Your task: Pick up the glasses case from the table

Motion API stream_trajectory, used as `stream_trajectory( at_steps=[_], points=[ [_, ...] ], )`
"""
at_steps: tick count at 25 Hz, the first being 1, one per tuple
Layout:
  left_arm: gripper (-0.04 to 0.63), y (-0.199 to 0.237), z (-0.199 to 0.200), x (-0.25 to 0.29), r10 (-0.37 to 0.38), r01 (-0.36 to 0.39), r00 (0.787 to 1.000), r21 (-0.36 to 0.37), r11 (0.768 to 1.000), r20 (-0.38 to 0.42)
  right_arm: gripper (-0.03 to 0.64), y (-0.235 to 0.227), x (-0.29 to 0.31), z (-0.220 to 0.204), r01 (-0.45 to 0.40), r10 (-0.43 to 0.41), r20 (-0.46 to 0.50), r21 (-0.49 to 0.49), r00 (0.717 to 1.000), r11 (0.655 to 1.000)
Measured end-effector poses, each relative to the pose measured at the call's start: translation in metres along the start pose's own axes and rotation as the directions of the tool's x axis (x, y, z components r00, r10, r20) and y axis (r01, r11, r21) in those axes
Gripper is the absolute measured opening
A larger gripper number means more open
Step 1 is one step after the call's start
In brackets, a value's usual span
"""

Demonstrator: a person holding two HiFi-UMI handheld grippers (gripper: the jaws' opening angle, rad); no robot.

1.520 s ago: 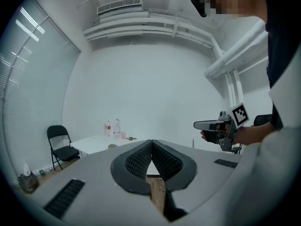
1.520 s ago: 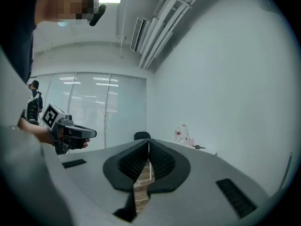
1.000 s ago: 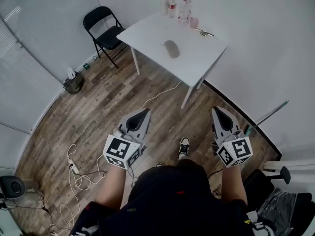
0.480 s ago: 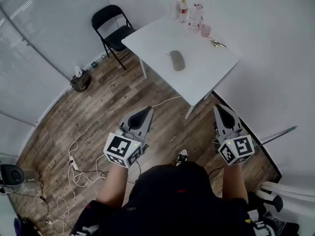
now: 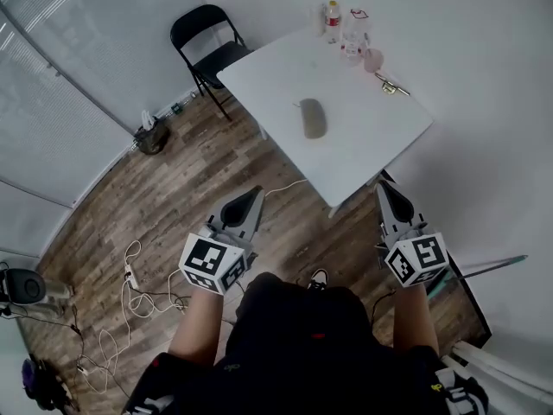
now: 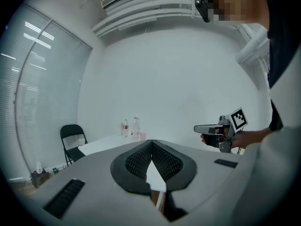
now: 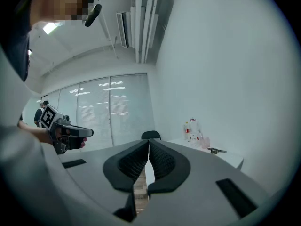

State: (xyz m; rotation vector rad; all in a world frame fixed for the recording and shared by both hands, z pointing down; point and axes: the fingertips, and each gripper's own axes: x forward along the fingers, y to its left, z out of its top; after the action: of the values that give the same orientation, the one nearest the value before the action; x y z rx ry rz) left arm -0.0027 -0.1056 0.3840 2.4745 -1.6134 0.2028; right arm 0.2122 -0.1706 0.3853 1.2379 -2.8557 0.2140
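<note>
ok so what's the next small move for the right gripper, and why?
Probably carry the right gripper forward, closer to the table. The glasses case lies mid-table, well ahead of it and out of reach. Its fingers are pressed together and empty, so they would need opening before any grasp.

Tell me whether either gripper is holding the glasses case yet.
No, the glasses case lies on the white table, and the left gripper and right gripper are short of it, jaws together and empty.

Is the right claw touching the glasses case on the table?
Apart. The head view shows the glasses case lying on the table and the right claw outside the table's edge, with bare tabletop between them.
</note>
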Motion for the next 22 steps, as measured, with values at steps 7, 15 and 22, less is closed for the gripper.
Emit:
stream_trajectory(
  at_steps=[7, 15, 22],
  points=[
    [0.02, 0.03, -0.004, 0.026, 0.022, -0.023, 1.0, -0.018, 1.0, -0.008, 0.023, -0.015, 0.045, -0.014, -0.024, 0.025, -0.034, 0.023, 0.999, 0.999],
    [0.02, 0.098, 0.002, 0.072, -0.066, 0.066, 0.998, -0.017, 0.998, -0.01, 0.023, -0.02, 0.116, -0.009, 0.048, -0.048, -0.053, 0.0, 0.997, 0.999],
    [0.02, 0.179, 0.011, 0.102, -0.135, 0.135, 0.991, 0.01, 0.991, -0.006, 0.023, -0.005, 0.195, -0.004, 0.106, -0.107, -0.067, -0.016, 0.992, 0.994]
  ],
)
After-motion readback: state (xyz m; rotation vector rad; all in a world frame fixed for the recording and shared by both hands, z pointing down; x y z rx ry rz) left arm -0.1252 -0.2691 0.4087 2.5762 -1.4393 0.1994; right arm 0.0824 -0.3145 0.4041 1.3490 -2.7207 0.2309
